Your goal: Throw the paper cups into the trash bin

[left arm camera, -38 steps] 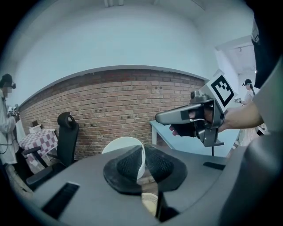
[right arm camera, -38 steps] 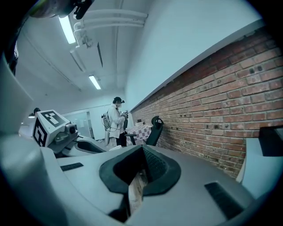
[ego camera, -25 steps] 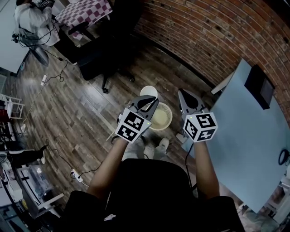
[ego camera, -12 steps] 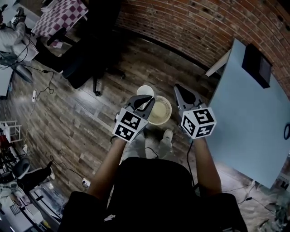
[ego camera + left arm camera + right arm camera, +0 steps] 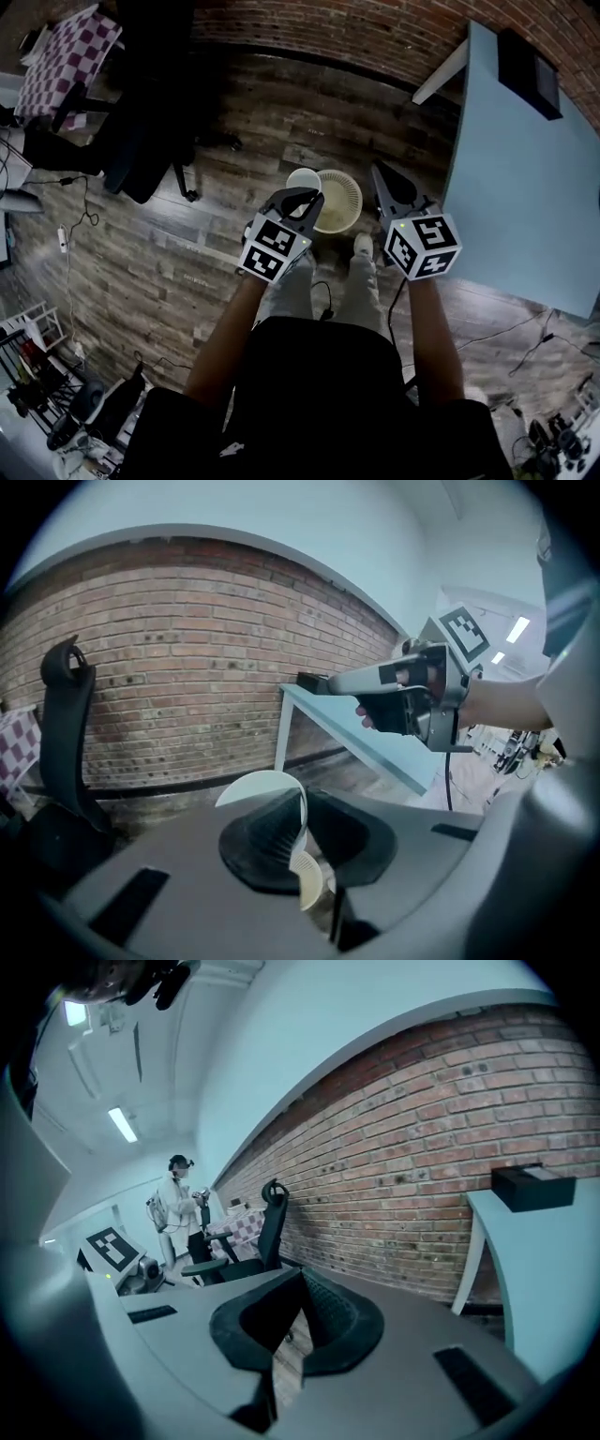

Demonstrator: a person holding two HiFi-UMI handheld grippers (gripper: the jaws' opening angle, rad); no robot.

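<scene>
A white paper cup (image 5: 302, 178) hangs over the wooden floor with its rim pinched in my left gripper (image 5: 306, 196), which is shut on it. In the left gripper view the cup's wall (image 5: 262, 787) stands between the jaws of that gripper (image 5: 303, 808). Just right of the cup a cream mesh trash bin (image 5: 341, 201) stands on the floor; a slice of the bin (image 5: 307, 881) shows through the jaw gap. My right gripper (image 5: 382, 178) hovers at the bin's right side, shut and empty; its view (image 5: 299, 1283) shows nothing between the jaws.
A light blue table (image 5: 534, 197) with a black box (image 5: 529, 58) stands at the right, against the brick wall (image 5: 375, 37). A black office chair (image 5: 141, 155) is at the left, a checked tablecloth (image 5: 61, 66) beyond it. A person (image 5: 183, 1208) stands far off.
Both grippers have sunk and tipped downward towards the bin, the cup still held in the left one. The head view has swung, so the table and chair sit differently in frame.
</scene>
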